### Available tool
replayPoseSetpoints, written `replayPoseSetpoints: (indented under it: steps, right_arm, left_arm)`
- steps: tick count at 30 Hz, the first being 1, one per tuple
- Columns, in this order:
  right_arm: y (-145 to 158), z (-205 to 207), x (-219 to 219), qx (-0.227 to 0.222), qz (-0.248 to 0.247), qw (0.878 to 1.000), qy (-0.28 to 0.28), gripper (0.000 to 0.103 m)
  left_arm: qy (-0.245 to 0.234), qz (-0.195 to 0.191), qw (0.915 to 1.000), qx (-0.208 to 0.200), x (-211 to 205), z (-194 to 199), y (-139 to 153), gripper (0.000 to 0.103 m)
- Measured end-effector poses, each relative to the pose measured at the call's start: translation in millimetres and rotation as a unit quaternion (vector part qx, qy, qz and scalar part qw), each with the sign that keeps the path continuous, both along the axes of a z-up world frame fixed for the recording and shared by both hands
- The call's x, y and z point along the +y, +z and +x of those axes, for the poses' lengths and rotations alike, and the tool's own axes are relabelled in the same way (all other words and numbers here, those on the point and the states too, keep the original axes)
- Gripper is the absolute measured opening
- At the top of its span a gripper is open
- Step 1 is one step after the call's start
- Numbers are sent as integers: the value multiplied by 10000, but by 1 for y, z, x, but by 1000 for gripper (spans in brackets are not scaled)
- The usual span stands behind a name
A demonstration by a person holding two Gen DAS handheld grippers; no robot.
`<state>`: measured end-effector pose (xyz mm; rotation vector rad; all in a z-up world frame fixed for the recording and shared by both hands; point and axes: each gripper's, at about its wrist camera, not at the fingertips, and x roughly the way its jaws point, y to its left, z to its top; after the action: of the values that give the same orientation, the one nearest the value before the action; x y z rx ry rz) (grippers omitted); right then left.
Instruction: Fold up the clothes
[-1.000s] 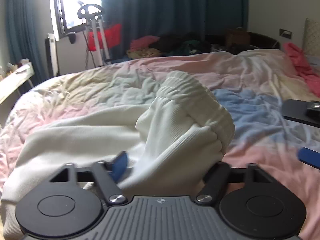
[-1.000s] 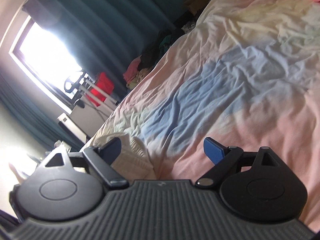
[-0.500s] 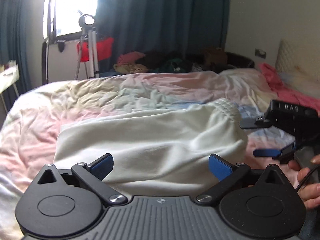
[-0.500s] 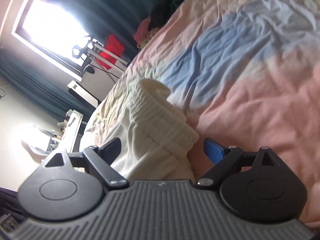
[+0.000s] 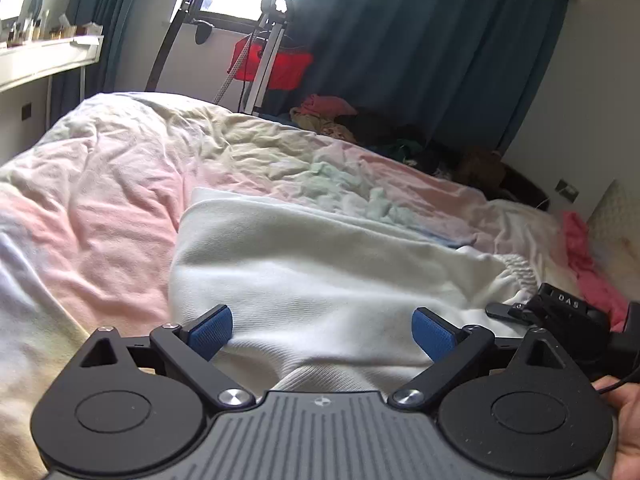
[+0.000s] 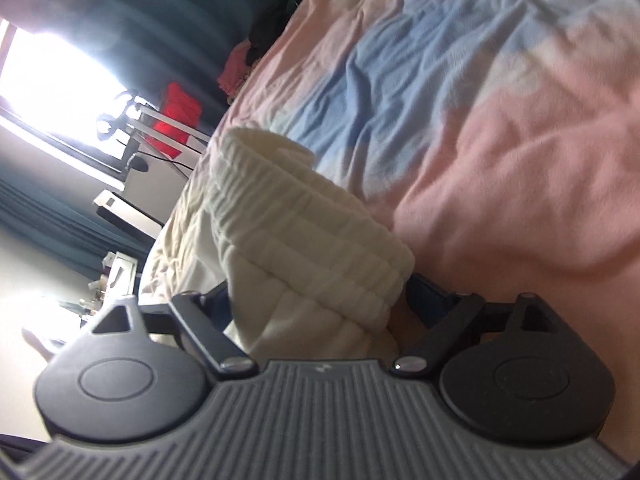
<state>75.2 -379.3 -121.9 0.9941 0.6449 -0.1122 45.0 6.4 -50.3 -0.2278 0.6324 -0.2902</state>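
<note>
A white knitted garment (image 5: 320,264) lies folded over on the pastel bed cover (image 5: 100,208). My left gripper (image 5: 322,334) hovers over its near edge; the jaws are closing, the cloth lies under the gap, and the blue pads (image 5: 210,332) do not press it. The right gripper (image 5: 560,312) sits at the garment's right end by the ribbed band (image 5: 516,268). In the right wrist view the ribbed band (image 6: 304,220) fills the space between my right gripper's (image 6: 320,300) closing jaws; the cloth does not look squeezed.
A pink garment (image 5: 588,264) lies at the bed's far right. Behind the bed is a pile of clothes (image 5: 360,124) in front of dark curtains, beside a tripod (image 5: 272,40) with something red. A shelf (image 5: 48,56) runs along the left wall. A hand (image 5: 628,412) shows at lower right.
My left gripper let go of the bunched white cloth and slid left; the garment now lies flat. My right gripper came down until the ribbed band sat between its jaws.
</note>
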Motion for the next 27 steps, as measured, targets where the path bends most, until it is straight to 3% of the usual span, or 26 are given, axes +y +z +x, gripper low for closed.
replayPoseSetpoints:
  steps: [3, 4, 8, 11, 13, 14, 16, 19, 22, 27]
  right_arm:
    - [7, -1, 7, -88, -312, 9995, 54, 72]
    - [13, -4, 9, -173, -456, 9988, 64, 63]
    - [40, -20, 14, -793, -779, 9938, 61, 48]
    - [55, -32, 23, -1072, -1133, 9877, 79, 47]
    - [54, -34, 26, -852, -1283, 9880, 105, 47]
    - [45, -33, 21, -615, -1076, 9923, 82, 47]
    - [19, -34, 4, -279, -194, 9994, -71, 51]
    - [-6, -40, -10, -223, 685, 9973, -142, 62]
    - [-11, -39, -10, -80, 873, 9961, -138, 82]
    - [-20, -32, -3, 28, 1025, 9947, 54, 84]
  left_arm:
    - [14, 291, 9996, 26, -5, 1, -5, 96]
    - [16, 391, 9992, 31, -7, 1, -6, 96]
    - [258, 777, 9966, 115, -7, -1, -9, 97]
    - [523, 507, 9958, 554, 10, 2, -16, 98]
    - [748, 122, 9927, 935, 26, 6, -23, 98]
    - [849, -35, 9905, 1080, 33, 8, -26, 98]
    - [1037, -303, 9860, 1272, 46, 9, -32, 98]
    - [1255, -573, 9801, 1427, 60, 9, -38, 98]
    - [1298, -888, 9749, 1575, 72, 11, -43, 98]
    - [1154, -1863, 9585, 1823, 88, 14, -54, 97]
